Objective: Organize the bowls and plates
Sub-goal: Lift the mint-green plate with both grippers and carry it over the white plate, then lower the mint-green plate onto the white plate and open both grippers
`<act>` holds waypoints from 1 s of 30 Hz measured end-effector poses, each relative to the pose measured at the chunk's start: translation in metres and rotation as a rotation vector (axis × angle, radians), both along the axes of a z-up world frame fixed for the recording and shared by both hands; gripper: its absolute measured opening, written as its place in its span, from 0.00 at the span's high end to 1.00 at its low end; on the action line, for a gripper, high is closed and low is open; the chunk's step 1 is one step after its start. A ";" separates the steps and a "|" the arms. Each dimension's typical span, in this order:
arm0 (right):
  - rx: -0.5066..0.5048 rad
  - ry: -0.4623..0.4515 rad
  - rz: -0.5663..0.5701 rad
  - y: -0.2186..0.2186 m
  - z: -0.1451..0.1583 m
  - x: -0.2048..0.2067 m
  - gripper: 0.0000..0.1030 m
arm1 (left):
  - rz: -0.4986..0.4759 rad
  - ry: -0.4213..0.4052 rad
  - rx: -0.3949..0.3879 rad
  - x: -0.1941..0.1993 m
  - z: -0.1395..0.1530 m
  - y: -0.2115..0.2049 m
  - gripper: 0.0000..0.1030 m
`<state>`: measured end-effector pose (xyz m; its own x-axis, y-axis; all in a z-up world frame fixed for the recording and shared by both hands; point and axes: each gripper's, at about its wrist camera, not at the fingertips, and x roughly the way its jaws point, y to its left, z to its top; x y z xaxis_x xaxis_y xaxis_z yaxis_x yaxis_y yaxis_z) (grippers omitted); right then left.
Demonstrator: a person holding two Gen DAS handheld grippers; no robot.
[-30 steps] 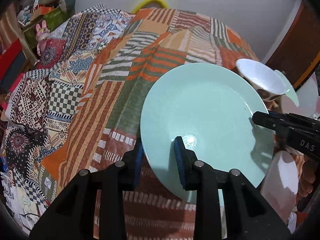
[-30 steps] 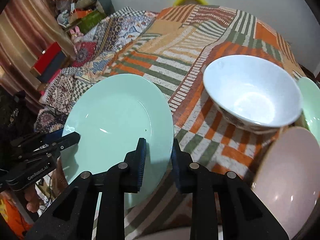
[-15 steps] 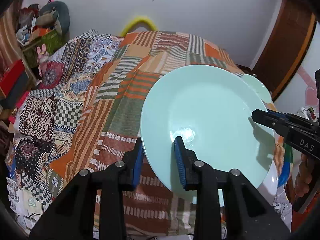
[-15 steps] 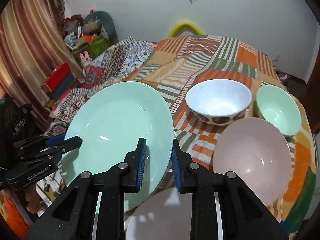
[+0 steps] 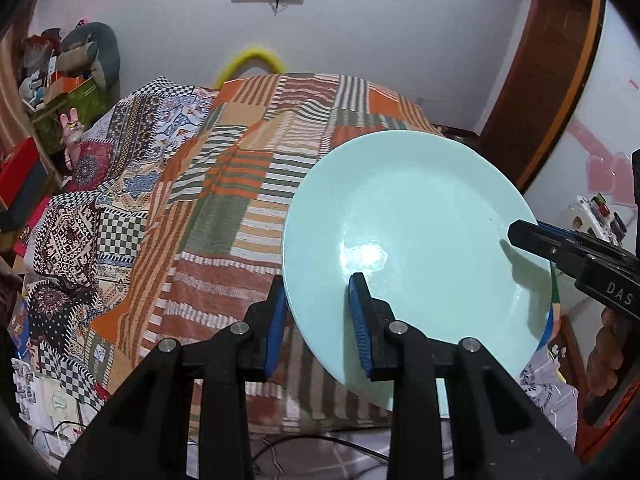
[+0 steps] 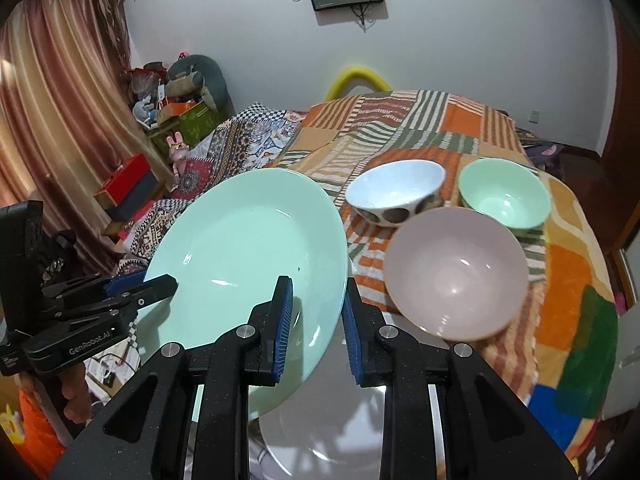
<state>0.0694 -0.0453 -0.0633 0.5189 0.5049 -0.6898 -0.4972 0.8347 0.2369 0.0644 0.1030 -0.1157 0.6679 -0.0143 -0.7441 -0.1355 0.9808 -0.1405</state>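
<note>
Mint-green plate (image 5: 416, 240): held in the air, tilted, above the near edge of the patchwork-covered bed (image 5: 256, 184); gripped at two opposite sides of its rim.
Left gripper (image 5: 318, 320): closed on the plate's near rim, with one blue pad under the plate and the other pressed on its upper face.
Right gripper (image 6: 316, 316): clamped on the plate's right rim, the edge caught between the blue pads; in the left wrist view its black tips are seen at the plate's far right rim.
White bowl (image 6: 396, 196): set on the bed, patterned with dark spots on its outside, just behind the pink bowl.
Green bowl (image 6: 504, 196): placed upright on the bed, right of the white bowl and close beside it.
Pink bowl (image 6: 456, 272): seen nearest the camera, slightly blurred, in front of the other two bowls.
White plate (image 6: 320, 440): partly seen beneath the right gripper, at the bottom of the right wrist view.
Hand (image 5: 604, 356): fingers seen wrapped around the right gripper's handle.
</note>
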 end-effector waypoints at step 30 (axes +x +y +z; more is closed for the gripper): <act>0.026 0.113 -0.141 -0.076 -0.044 -0.031 0.78 | -0.154 0.172 0.001 0.012 -0.050 -0.073 0.70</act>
